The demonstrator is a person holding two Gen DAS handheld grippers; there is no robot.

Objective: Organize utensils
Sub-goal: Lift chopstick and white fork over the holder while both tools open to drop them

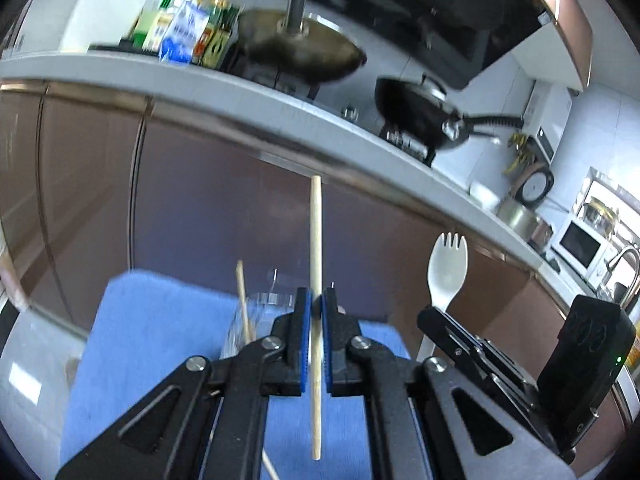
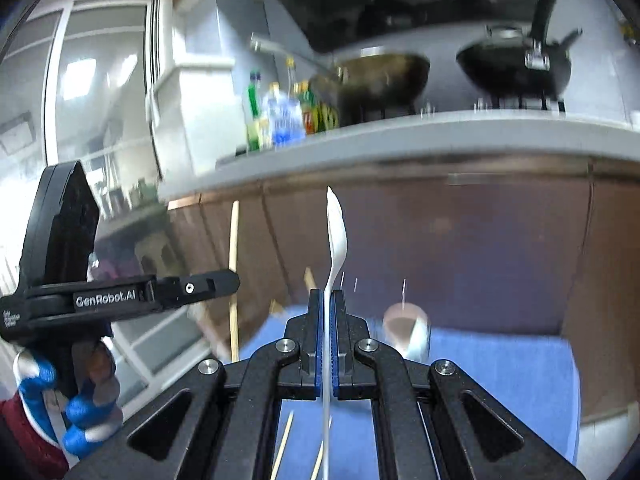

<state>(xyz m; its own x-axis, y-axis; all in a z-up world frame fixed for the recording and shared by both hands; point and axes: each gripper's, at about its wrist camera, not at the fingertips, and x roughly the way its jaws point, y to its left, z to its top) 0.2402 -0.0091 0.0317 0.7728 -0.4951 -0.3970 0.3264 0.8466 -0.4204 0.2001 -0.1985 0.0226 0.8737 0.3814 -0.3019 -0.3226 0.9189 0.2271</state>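
My left gripper point(image 1: 316, 306) is shut on a wooden chopstick point(image 1: 316, 240) that stands upright above a blue mat point(image 1: 152, 344). A clear glass point(image 1: 256, 320) with another chopstick point(image 1: 243, 296) in it stands just left of the fingers. My right gripper point(image 2: 330, 304) is shut on a white plastic spork point(image 2: 335, 236), seen edge-on. The spork point(image 1: 446, 268) and right gripper point(image 1: 434, 318) also show at the right of the left wrist view. The left gripper point(image 2: 224, 280) with its chopstick point(image 2: 234, 240) shows at the left of the right wrist view. A second clear glass point(image 2: 408, 328) stands on the mat point(image 2: 500, 372).
Loose chopsticks point(image 2: 286, 440) lie on the mat below the right gripper. Beyond stands a kitchen counter point(image 1: 200, 76) with brown cabinet doors point(image 1: 200, 200), bottles point(image 1: 188, 28), a wok point(image 1: 304, 48) and a black pan point(image 1: 420, 116). A microwave point(image 1: 580, 244) and a faucet sit at the far right.
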